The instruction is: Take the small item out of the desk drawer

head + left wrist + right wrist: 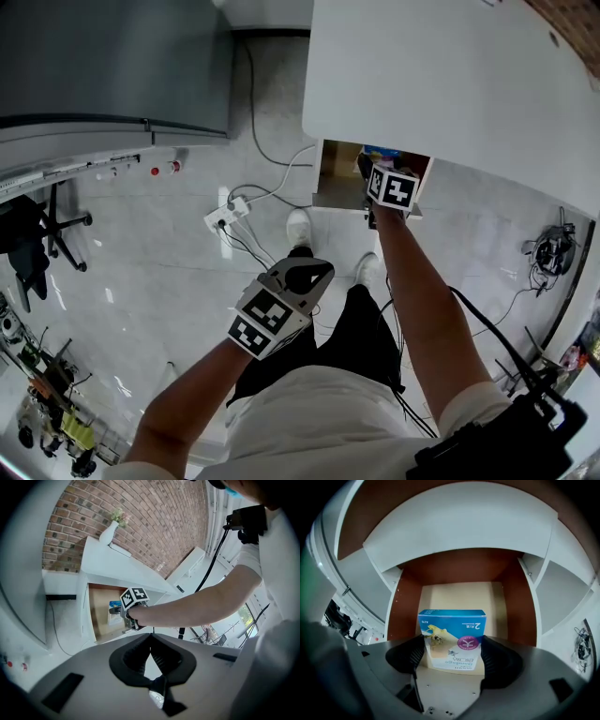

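A small blue and white box [452, 637] with a pink round mark sits in the open wooden desk drawer [457, 595]. My right gripper [453, 651] reaches into the drawer, and its two dark jaws press against the box's left and right sides. In the head view the right gripper [380, 169] is at the drawer [339, 173] under the white desk, with a corner of the box [380, 152] showing. My left gripper [309, 275] hangs over the floor, away from the desk. Its jaws [150, 637] are shut with nothing between them.
The white desk top [450, 84] overhangs the drawer. A power strip with cables [225, 217] lies on the tiled floor to the left. A grey cabinet [112, 66] and an office chair [37, 234] stand farther left. A white vase [108, 531] stands on the desk.
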Demonstrator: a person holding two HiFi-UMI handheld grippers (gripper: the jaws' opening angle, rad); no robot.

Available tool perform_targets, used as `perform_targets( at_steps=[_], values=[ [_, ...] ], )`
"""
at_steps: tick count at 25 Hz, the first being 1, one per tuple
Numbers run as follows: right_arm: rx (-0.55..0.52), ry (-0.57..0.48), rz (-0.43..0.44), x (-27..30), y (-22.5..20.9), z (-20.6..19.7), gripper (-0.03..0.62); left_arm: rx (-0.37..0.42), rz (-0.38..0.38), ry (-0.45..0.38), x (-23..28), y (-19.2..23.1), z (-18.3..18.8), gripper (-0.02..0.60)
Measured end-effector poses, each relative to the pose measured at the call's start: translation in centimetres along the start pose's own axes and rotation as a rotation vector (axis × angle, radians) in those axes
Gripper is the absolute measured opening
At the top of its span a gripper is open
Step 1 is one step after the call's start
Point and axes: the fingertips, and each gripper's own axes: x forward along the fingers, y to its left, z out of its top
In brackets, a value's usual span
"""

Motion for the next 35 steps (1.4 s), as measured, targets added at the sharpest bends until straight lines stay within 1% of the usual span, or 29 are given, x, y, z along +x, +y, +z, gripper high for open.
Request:
perform_targets(
  at_steps=[5, 9, 12, 18, 23, 27, 30, 35],
  values=[
    [-0.017, -0.055, 0.032, -3.5, 0.0, 0.4, 0.383, 0.03, 0.002, 0.003, 0.2, -2.4, 0.3, 0.023],
    [-0.037, -0.107, 0.079, -6.9, 0.1, 1.0, 0.383, 0.049, 0.011, -0.013, 0.3, -4.3, 1.1, 0.023],
    [-0.046, -0.135, 0.102, -10.5, -0.2, 1.2, 0.383, 0.06, 0.014, -0.021, 0.3, -6.1, 1.6, 0.023],
    [-0.023, -0.222, 0.198, -19.7, -1.0, 1.2, 0.383, 0.103, 0.02, -0.047, 0.3, -10.6, 3.4, 0.023],
    [-0.015, -0.255, 0.252, -28.3, -3.4, 0.1, 0.383, 0.136, 0.032, -0.074, 0.2, -15.1, 5.2, 0.023],
    [-0.035, -0.265, 0.288, -34.9, -5.9, -1.3, 0.383, 0.179, 0.046, -0.076, 0.5, -18.9, 5.8, 0.023],
    [-0.054, -0.271, 0.288, -39.6, -8.3, -2.9, 0.383, 0.206, 0.053, -0.079, 0.8, -22.1, 5.9, 0.023],
    [-0.076, -0.31, 0.296, -46.5, -11.9, -4.6, 0.383, 0.235, 0.068, -0.11, 1.2, -27.0, 6.6, 0.023]
  ],
)
